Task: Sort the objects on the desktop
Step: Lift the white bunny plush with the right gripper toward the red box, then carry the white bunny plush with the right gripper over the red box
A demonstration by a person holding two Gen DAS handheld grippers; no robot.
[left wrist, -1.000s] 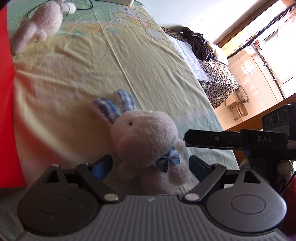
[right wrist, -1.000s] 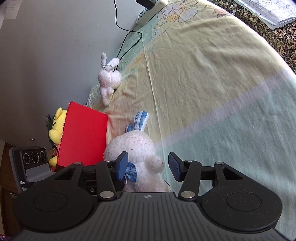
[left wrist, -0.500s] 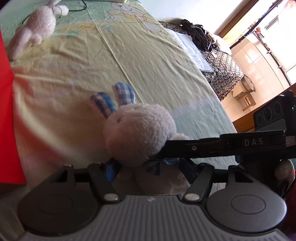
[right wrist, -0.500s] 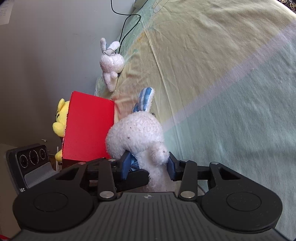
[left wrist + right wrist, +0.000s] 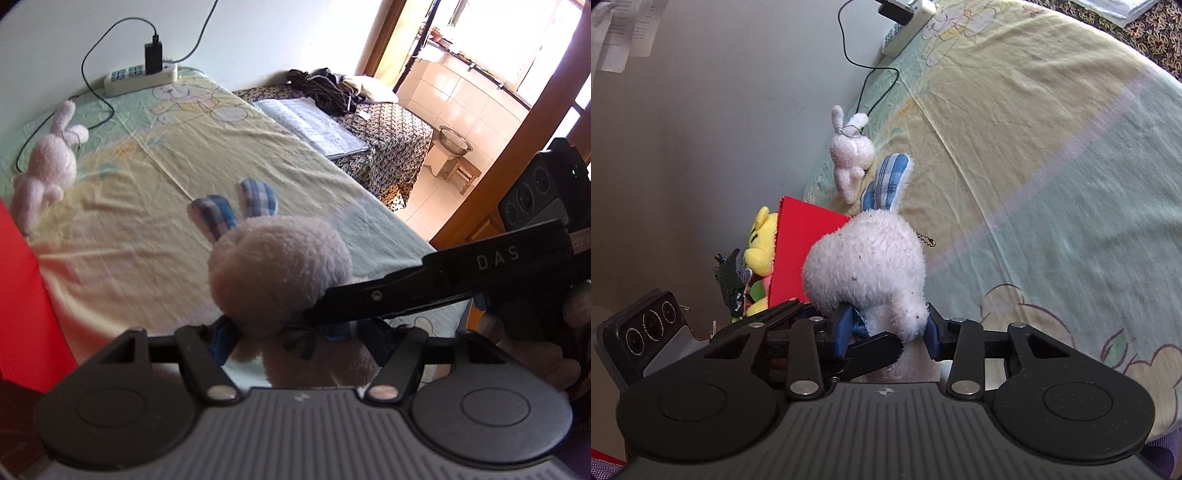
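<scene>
Both grippers are clamped on the same white plush rabbit: the right gripper has its blue pads pressed into the toy's lower body, and the left gripper squeezes it just under the head, beside the blue bow. The left view alone shows the right gripper reaching in from the right as a long black bar marked DAS, with fingers of a hand wrapped behind it; the right view alone shows a bead chain hanging off the rabbit, a yellow plush toy and the left gripper's finger crossing below. The rabbit is fluffy and speckled, with blue checked ears pointing away from both cameras. A red box stands just left of it. Farther off a smaller pink rabbit lies on the bedsheet, pale yellow and green with cartoon prints. At the far edge a power strip with a black charger sits against the wall, and beyond, an open book, dark clothes and a sunlit tiled room
</scene>
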